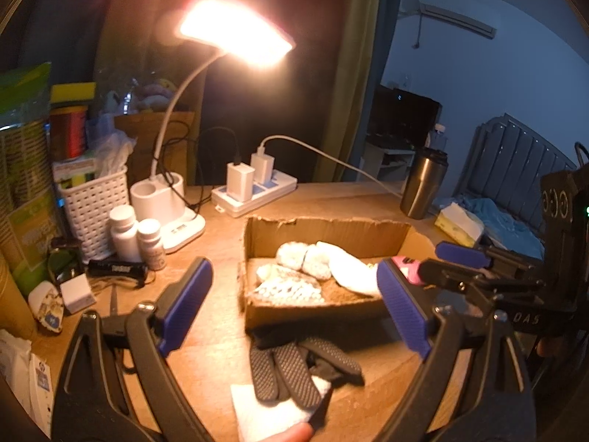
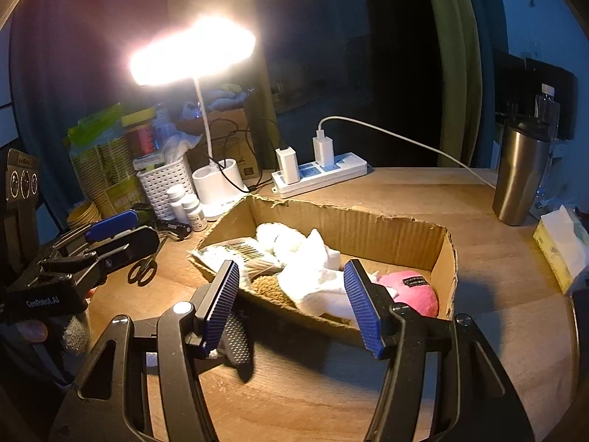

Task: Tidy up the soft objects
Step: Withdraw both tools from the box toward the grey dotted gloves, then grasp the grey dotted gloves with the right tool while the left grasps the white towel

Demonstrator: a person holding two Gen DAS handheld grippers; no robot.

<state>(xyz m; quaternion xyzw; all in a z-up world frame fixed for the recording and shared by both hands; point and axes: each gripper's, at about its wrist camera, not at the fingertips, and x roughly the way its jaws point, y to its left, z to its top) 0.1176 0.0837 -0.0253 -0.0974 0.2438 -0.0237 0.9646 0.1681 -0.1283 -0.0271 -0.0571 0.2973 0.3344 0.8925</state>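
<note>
A shallow cardboard box (image 2: 368, 224) with torn edges sits on a wooden desk (image 2: 460, 221), and everything here is placed relative to it. Inside the box lie soft things: a fluffy white bundle (image 2: 274, 237) toward the back, a crumpled white cloth (image 2: 316, 276) in the middle, a packet with a barcode label (image 2: 244, 250) at the left end, and a pink plush toy (image 2: 412, 291) in the right front corner. Just in front of the box, on the desk, lie dark gloves (image 1: 294, 364) with dotted grip palms, their fingers spread, resting partly on a white tissue (image 1: 257, 409). The left gripper (image 1: 294, 309) hovers over the gloves with its blue pads spread wide, holding nothing. The right gripper (image 2: 291, 302) hangs over the box's front edge, likewise spread apart and empty. Behind the box stand a lit desk lamp (image 1: 235, 25) and a white power strip (image 2: 320, 173). To its right stands a steel tumbler (image 2: 519, 176).
</note>
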